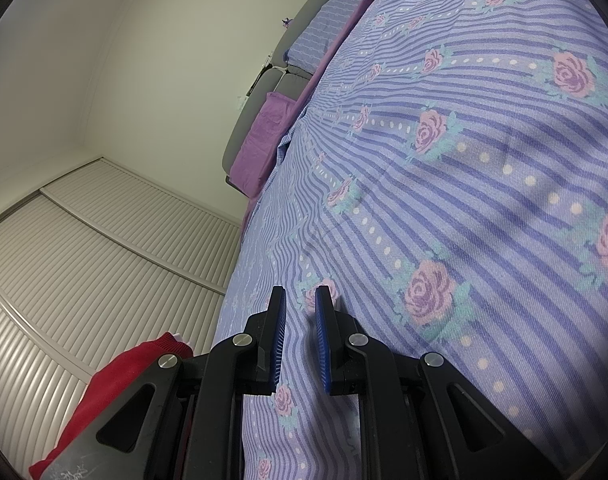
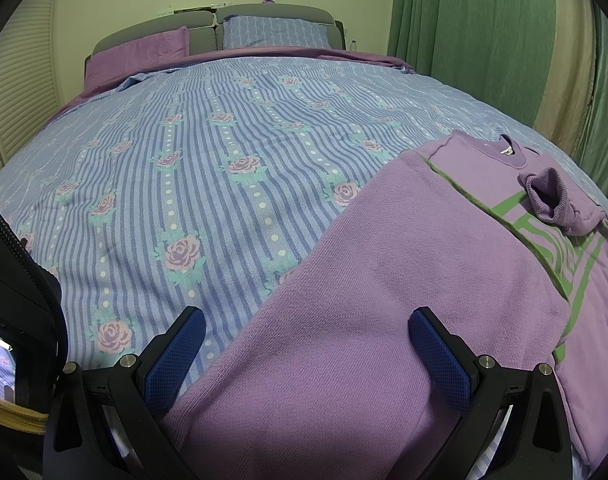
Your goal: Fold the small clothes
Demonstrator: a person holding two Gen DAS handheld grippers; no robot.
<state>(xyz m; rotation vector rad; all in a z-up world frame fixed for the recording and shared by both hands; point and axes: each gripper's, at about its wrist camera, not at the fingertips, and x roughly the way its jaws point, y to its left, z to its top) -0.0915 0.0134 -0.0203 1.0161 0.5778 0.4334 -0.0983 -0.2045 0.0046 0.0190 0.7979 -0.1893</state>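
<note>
right gripper (image 2: 306, 320) fingers spread wide over the purple sweater (image 2: 344, 300), partly folded on the bed (image 2: 183, 120) at its right side. left gripper (image 1: 300, 300) fingers nearly together, pinching nothing. pillows (image 2: 275, 32) far back.

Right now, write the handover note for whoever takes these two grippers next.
Left gripper: jaws nearly closed, a narrow gap showing, nothing between them, over the striped rose bedspread.
Right gripper: open wide, over the near part of the purple sweatshirt, not gripping it.
Sweatshirt lies on the bedspread, one side flap folded inward over the green print, a sleeve cuff resting on the chest.
A red garment shows at the left view's lower edge.
Done: first side fold, apparently.
Left: remaining folds; possibly the red garment afterwards.
</note>
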